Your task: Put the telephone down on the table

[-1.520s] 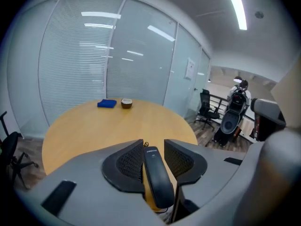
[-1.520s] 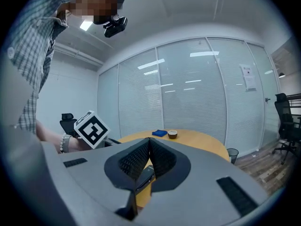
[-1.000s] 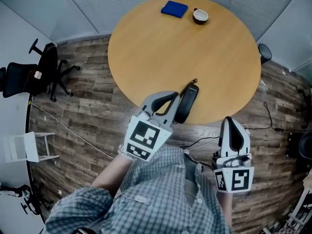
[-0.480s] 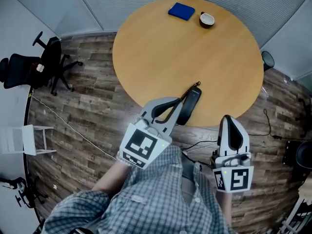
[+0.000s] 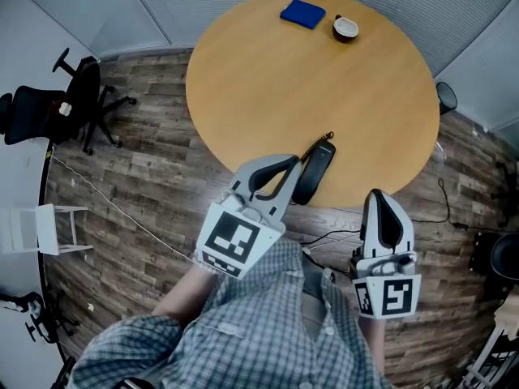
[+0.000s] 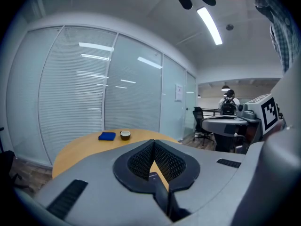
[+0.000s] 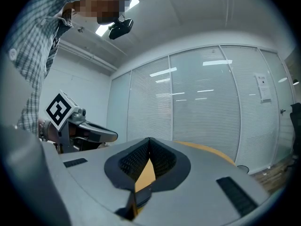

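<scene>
Little has moved: the black telephone handset [image 5: 315, 171] still lies at the round wooden desk's [image 5: 268, 71] 6 o'clock edge. The left gripper [image 5: 293, 165] just beside it and the right gripper [image 5: 380, 201] both have jaws together, empty. The placing looks done.

- Round wooden table [image 5: 268, 87] fills the upper centre of the head view, standing on a plank floor [image 5: 146, 185];
- flat blue square item [image 5: 302, 13] and small bowl [image 5: 345, 28] sit near each other, not touching, by the table's top edge;
- black telephone [image 5: 316, 171] lies by its lower edge.
</scene>
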`<action>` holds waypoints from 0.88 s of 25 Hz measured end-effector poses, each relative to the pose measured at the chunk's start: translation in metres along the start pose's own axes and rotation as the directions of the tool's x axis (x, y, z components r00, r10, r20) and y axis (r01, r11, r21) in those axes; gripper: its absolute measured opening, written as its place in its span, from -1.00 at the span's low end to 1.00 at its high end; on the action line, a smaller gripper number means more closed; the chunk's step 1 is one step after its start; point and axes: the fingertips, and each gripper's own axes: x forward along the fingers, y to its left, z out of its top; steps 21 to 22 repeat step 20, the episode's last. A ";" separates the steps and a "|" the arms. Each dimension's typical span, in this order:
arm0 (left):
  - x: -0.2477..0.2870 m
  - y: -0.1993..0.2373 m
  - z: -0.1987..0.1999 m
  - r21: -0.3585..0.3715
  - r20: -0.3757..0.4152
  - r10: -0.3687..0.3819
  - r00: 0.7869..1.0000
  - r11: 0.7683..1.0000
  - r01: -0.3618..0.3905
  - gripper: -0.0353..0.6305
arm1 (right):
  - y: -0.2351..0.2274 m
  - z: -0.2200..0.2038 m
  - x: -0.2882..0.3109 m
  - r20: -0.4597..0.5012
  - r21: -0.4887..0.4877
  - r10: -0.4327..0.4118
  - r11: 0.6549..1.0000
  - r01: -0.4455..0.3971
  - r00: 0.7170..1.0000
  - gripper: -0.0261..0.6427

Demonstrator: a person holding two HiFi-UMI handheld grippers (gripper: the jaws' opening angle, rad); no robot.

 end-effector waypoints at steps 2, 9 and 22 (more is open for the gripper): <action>0.000 0.000 0.001 -0.004 0.004 0.005 1.000 1.000 -0.005 -0.87 | 0.000 -0.002 0.000 -0.005 0.002 0.001 1.000 -0.001 1.000 -0.89; 0.000 -0.004 -0.003 0.003 -0.009 -0.001 1.000 1.000 0.001 -0.87 | 0.000 -0.008 -0.001 -0.027 0.001 0.011 1.000 -0.011 1.000 -0.89; -0.004 -0.013 -0.009 0.024 -0.033 -0.021 0.999 0.999 0.022 -0.87 | 0.008 -0.008 -0.001 -0.019 0.003 0.028 1.000 -0.028 0.999 -0.89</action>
